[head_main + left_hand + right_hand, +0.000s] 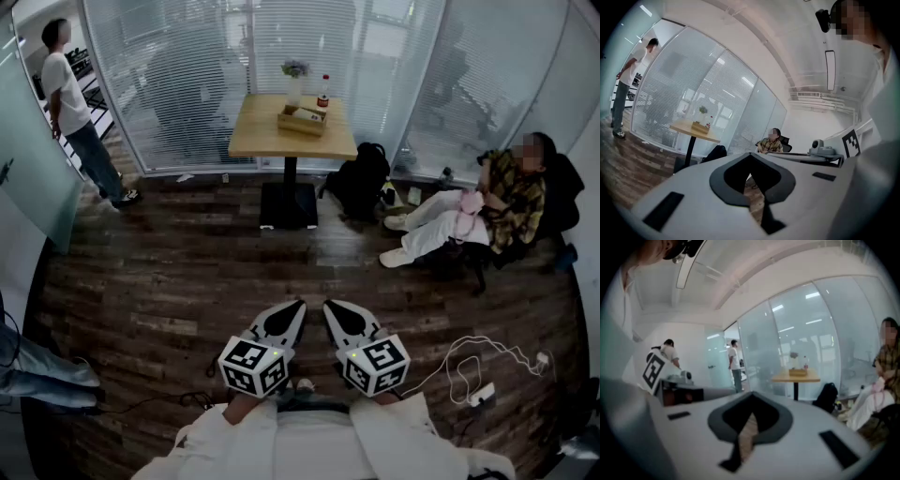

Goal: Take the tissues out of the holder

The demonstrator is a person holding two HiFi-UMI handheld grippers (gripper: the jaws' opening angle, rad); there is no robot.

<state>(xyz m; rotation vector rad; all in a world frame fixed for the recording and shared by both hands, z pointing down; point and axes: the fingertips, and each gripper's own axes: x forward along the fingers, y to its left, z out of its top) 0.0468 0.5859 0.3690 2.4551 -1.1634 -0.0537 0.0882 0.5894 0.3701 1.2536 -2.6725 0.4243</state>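
Observation:
A wooden tissue holder (302, 119) stands on a small square wooden table (253, 131) far across the room, in front of the glass wall. The same holder (700, 127) is small in the left gripper view, and the holder (798, 372) is small in the right gripper view. My left gripper (298, 305) and right gripper (328, 305) are held close to my body, side by side, well short of the table. Both point toward the table. The left gripper (751, 155) and the right gripper (752, 394) have their jaws together, holding nothing.
A vase (294, 80) and a bottle (323, 92) stand beside the holder. A black backpack (361, 178) lies by the table base. A person sits at the right (487, 202); another stands at the far left (75, 112). White cables (478, 389) lie on the wooden floor at the right.

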